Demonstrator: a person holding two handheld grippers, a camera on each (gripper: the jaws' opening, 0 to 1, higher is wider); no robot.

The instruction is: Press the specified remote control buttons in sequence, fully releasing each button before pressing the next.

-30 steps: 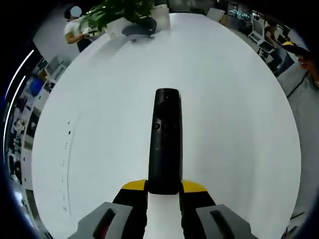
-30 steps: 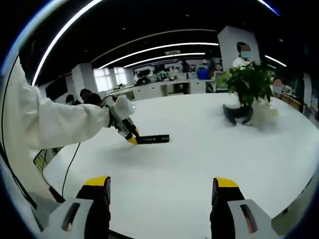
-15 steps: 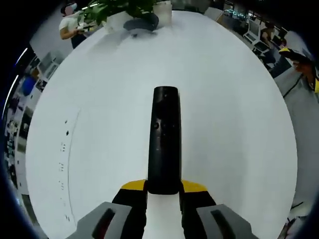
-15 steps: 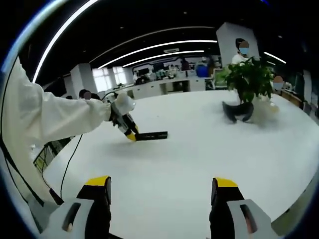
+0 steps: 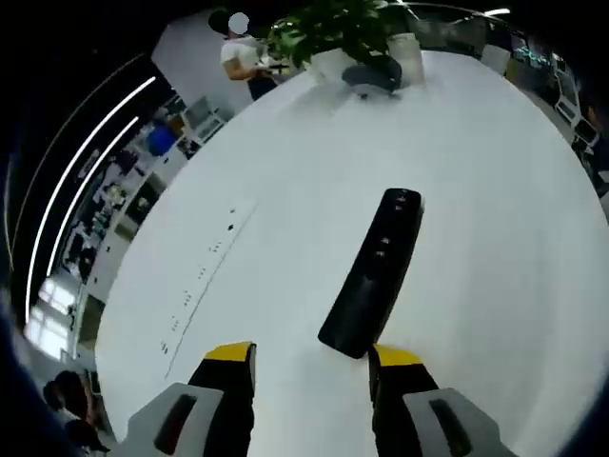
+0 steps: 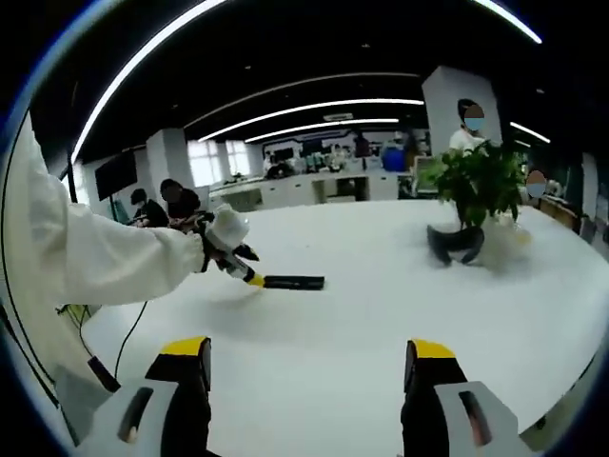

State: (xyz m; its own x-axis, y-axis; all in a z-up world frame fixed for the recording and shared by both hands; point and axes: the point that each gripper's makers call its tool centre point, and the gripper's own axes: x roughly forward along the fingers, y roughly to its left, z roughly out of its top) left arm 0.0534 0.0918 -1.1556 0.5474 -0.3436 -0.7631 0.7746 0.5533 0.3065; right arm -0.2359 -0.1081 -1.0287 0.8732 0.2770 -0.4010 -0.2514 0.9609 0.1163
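Lying flat on a wide white table (image 5: 285, 200), a long black remote control (image 5: 373, 274) points away from the camera in the left gripper view; its near end sits just in front of the left gripper (image 5: 312, 360), closer to the right-hand jaw; the yellow-tipped jaws stand apart with bare table between them, and the remote is not clamped; small buttons show along its top face, too small to tell apart; a potted green plant (image 5: 338, 29) stands at the far edge of the table beside a dark object, with a person in a white shirt (image 5: 245, 59) past it.

In the right gripper view, the right gripper (image 6: 304, 367) hovers over the near part of the table (image 6: 381, 305), its jaws wide apart and holding nothing; well beyond it the remote control (image 6: 293, 282) lies on the tabletop, with the left gripper (image 6: 249, 276) just at its end, held by a white-sleeved arm (image 6: 105, 262); the plant (image 6: 476, 181) stands to the right; office desks and seated people fill the background.
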